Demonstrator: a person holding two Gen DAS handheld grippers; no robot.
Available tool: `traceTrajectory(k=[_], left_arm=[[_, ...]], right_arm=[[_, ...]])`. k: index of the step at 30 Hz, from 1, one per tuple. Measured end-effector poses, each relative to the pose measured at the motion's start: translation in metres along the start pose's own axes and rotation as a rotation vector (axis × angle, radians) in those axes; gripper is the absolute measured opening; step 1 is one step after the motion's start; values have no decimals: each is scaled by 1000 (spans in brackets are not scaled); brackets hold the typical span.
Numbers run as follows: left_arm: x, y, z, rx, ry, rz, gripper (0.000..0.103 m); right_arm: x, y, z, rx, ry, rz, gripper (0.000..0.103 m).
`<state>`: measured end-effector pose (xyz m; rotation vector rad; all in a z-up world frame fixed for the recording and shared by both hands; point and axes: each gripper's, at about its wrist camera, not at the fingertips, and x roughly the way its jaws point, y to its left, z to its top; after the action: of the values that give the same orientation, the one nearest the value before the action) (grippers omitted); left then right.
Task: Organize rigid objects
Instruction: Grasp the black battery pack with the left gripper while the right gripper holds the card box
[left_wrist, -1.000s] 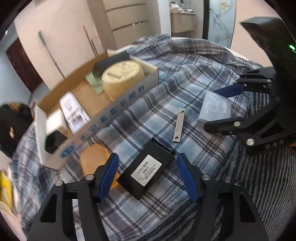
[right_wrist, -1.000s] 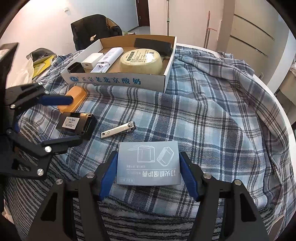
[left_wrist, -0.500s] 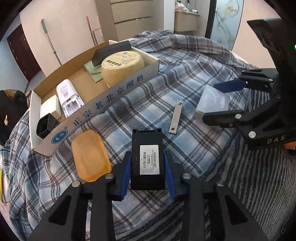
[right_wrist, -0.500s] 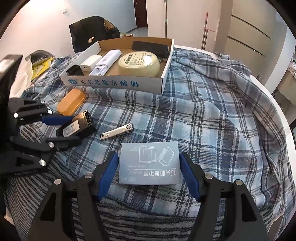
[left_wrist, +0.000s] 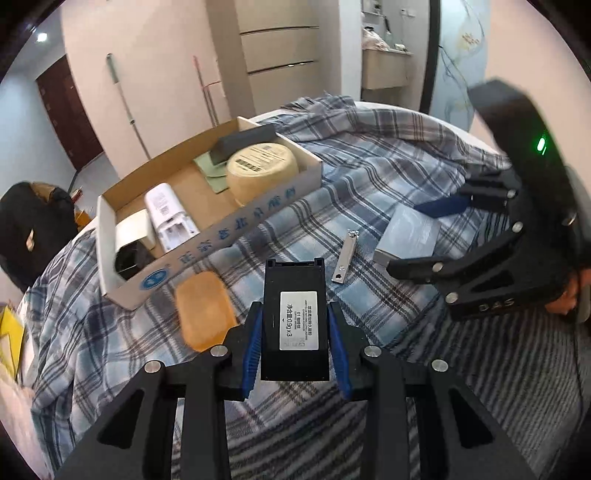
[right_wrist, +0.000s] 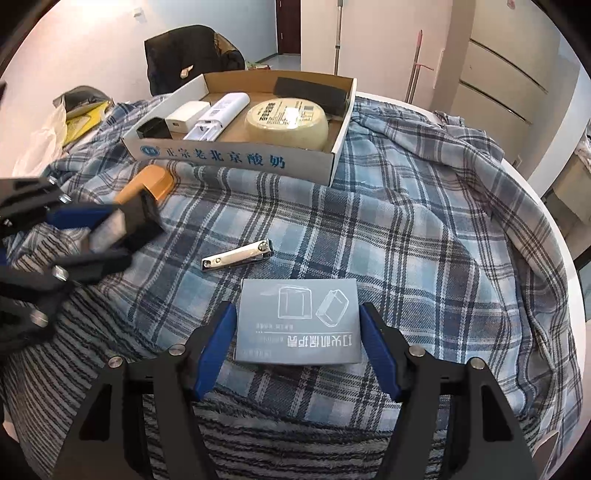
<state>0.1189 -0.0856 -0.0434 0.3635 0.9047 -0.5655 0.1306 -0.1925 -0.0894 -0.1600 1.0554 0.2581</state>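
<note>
Left gripper (left_wrist: 295, 343): blue pads clamped on both long sides of a black rectangular case with a white label (left_wrist: 294, 321), held above the plaid blanket (right_wrist: 406, 229). Right gripper (right_wrist: 297, 343): jaws apart, pale blue flat printed box (right_wrist: 298, 326) lying on the blanket between them; pad contact cannot be confirmed.

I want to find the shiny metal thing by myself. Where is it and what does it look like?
Find the cardboard tray on the plaid blanket. In front of it, on the bare cloth before the grey flat box, lies a nail clipper. It is the only silver metal thing, thin and small.
</note>
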Motion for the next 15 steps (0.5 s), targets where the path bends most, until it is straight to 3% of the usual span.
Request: traceTrajectory(k=[6,11,15], left_arm=[[-19,8,-4,-85,-28,28,36],[-36,5,-19,-115,-97,64,36],[-50,5,-28,-150,-118,72,36]], right_arm=[[-5,-12,0,63,-28,33,63],[-34,-13,1,85,-160,91,62],[-40,-8,4,56,-200,-6,62]])
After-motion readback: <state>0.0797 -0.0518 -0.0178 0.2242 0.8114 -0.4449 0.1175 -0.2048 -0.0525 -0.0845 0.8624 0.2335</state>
